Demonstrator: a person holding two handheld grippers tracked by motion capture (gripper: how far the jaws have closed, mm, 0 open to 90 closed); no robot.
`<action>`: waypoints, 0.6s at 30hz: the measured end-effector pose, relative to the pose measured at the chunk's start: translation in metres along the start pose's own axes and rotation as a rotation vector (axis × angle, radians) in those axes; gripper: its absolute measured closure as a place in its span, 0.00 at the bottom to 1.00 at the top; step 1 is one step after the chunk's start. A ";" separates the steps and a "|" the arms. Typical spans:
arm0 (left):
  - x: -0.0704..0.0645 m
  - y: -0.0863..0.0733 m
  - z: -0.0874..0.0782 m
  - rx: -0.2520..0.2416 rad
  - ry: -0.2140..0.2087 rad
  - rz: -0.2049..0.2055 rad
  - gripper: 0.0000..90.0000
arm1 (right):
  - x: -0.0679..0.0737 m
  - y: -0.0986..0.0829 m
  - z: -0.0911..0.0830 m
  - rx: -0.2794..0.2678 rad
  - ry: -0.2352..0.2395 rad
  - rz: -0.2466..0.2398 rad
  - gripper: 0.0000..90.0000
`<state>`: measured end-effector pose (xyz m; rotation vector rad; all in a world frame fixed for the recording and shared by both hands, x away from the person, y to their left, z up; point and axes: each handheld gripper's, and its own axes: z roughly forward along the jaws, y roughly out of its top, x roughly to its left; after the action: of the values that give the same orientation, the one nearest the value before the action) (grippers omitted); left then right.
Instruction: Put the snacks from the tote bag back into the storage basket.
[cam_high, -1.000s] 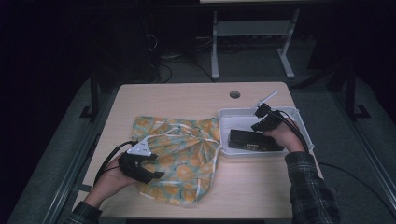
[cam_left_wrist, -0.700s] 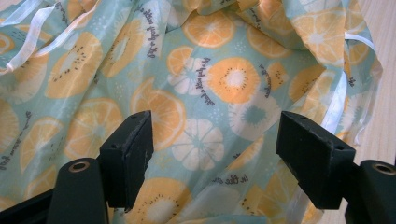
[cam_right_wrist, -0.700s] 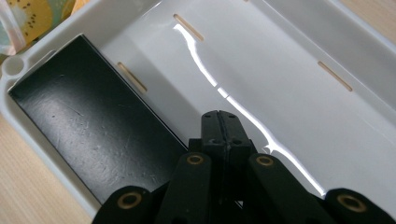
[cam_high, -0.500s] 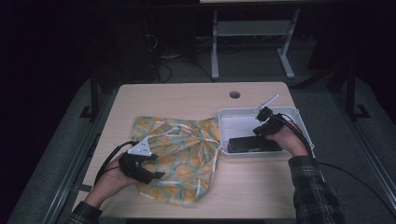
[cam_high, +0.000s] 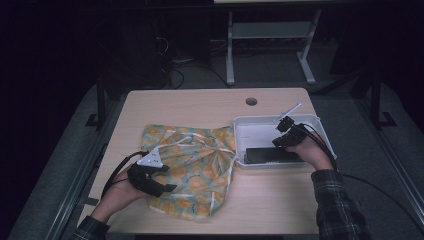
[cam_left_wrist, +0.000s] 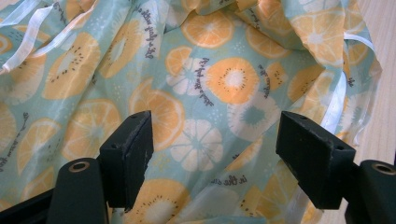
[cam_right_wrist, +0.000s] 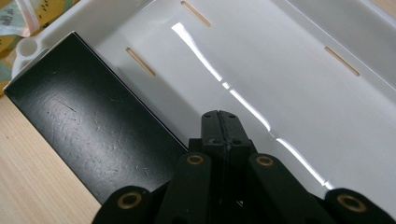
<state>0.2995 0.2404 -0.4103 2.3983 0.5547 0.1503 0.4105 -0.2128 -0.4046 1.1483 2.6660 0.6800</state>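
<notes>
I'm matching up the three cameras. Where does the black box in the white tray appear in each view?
High view: black box lies along the near wall of the white tray, right of centre.
Left gripper view: not in it.
Right gripper view: black box at left, over the tray's edge.
Shared landmark: the fruit-print cloth.

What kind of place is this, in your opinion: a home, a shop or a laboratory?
Probably a laboratory or recording workspace, not a home. The light wooden table with a cable hole stands alone on dark grey floor, a bare white metal stand is behind it, and loose cables lie on the floor in a dark room.
</notes>
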 end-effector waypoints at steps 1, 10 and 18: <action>0.000 0.000 0.000 0.000 0.000 0.001 0.30 | 0.000 0.000 -0.001 -0.002 0.001 0.001 0.99; -0.001 0.001 0.000 -0.007 -0.001 0.000 0.30 | -0.001 -0.005 -0.014 -0.057 -0.018 0.038 0.92; -0.003 0.002 -0.004 -0.022 0.000 -0.002 0.30 | 0.009 -0.013 -0.030 -0.133 -0.032 0.078 0.68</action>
<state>0.2963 0.2400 -0.4061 2.3763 0.5532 0.1547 0.3861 -0.2241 -0.3835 1.2209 2.5183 0.8316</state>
